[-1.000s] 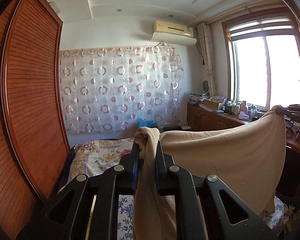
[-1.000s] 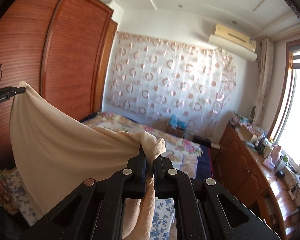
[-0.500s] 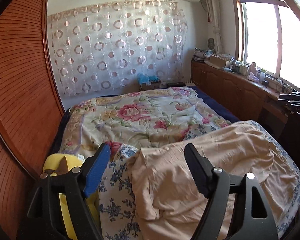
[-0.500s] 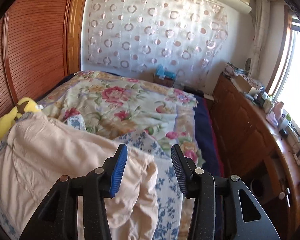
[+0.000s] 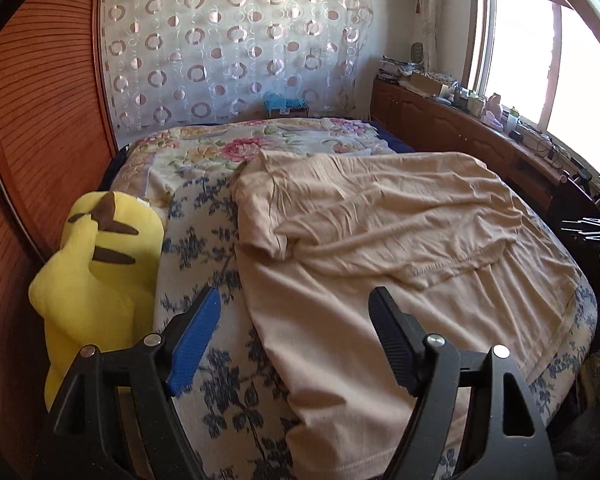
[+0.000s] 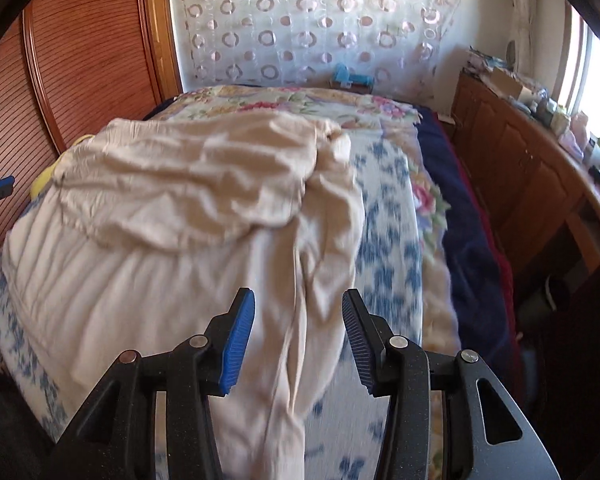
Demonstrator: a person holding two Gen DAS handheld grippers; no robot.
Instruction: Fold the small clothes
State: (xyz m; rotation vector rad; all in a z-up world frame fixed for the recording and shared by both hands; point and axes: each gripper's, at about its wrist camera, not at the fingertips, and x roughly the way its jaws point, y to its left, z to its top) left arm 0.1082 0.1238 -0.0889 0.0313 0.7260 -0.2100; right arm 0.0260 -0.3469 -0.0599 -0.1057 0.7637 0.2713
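Both grippers stand with fingers wide apart and hold nothing: the left gripper (image 5: 294,308) and the right gripper (image 6: 298,310) hover above the beige garment (image 5: 380,236), which lies rumpled on the blue-flowered sheet (image 5: 204,240) of the bed, beside a yellow plush toy (image 5: 96,264).

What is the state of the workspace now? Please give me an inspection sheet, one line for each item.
Surface: bed under blue floral cover.
Job's things: beige garment lies spread and wrinkled, one part doubled over.
Clutter: yellow plush toy at bed's edge by the wardrobe.
Grippers: left tongs open, empty; right tongs open, empty.
Cables: some on the window counter.
Surroundings: wooden wardrobe, circle-pattern curtain, window.
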